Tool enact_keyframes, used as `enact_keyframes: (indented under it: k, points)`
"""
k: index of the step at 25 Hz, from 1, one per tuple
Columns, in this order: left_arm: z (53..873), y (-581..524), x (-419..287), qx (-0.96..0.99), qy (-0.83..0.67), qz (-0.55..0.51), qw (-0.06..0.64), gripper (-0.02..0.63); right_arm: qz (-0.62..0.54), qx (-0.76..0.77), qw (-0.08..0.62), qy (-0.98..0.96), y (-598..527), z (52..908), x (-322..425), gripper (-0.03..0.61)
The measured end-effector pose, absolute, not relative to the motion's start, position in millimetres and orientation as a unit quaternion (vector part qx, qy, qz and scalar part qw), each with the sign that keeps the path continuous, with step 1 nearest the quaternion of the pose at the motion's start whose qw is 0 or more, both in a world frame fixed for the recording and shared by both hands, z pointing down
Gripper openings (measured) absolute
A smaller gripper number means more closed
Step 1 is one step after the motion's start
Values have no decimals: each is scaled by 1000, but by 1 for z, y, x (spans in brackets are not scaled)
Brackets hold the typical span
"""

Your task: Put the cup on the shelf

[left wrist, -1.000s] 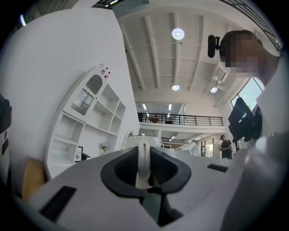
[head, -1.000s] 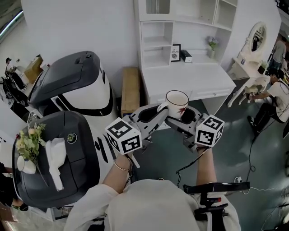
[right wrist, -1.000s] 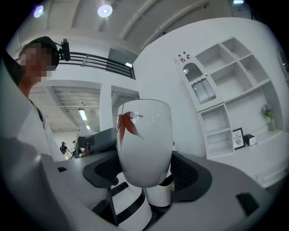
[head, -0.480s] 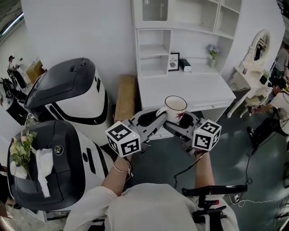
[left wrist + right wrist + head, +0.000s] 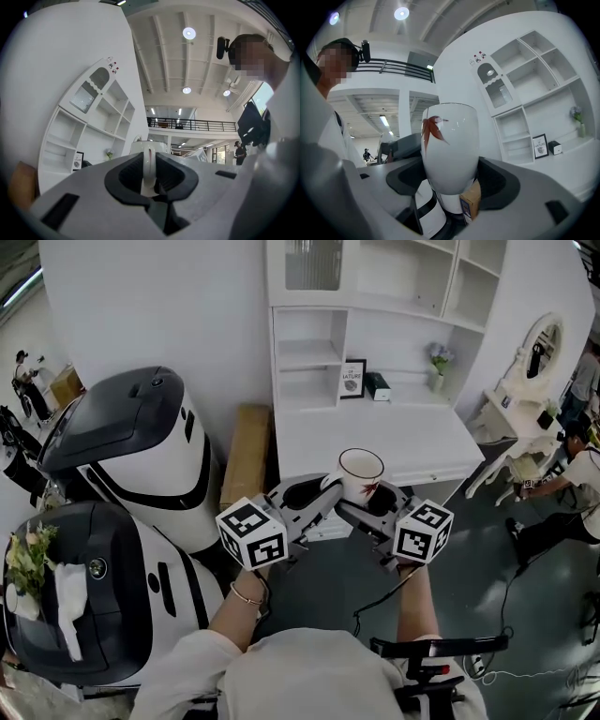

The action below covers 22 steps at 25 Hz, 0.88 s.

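The cup (image 5: 361, 474) is held in mid-air, with the shelf (image 5: 309, 381) beyond it at 11 o'clock, its handle pinched in the left claw (image 5: 322, 493) and body clamped by the right claw (image 5: 373, 495); it could be twisted loose if both are moved unevenly.

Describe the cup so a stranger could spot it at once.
Find the white desk with shelves against the wall. In front of it, the left gripper and right gripper hold a white cup in the air. Unlike the desk's framed picture and flowers, it bears a red leaf.
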State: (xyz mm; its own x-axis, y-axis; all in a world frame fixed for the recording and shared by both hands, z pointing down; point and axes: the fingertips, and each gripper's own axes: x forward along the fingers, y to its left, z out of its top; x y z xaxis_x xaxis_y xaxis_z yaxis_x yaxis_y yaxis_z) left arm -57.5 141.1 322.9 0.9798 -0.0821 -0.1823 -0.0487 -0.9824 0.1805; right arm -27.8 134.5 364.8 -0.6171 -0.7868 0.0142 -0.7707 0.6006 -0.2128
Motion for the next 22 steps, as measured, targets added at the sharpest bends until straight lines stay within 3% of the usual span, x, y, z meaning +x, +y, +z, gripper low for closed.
enact_keyframes:
  k: [11, 22]
  points:
    - [337, 107, -32, 993, -41, -65, 86, 61, -112, -426, 54, 896, 100, 381, -4, 333]
    - [326, 29, 38, 995, -17, -79, 63, 61, -89, -442, 38, 892, 20, 369, 67, 334]
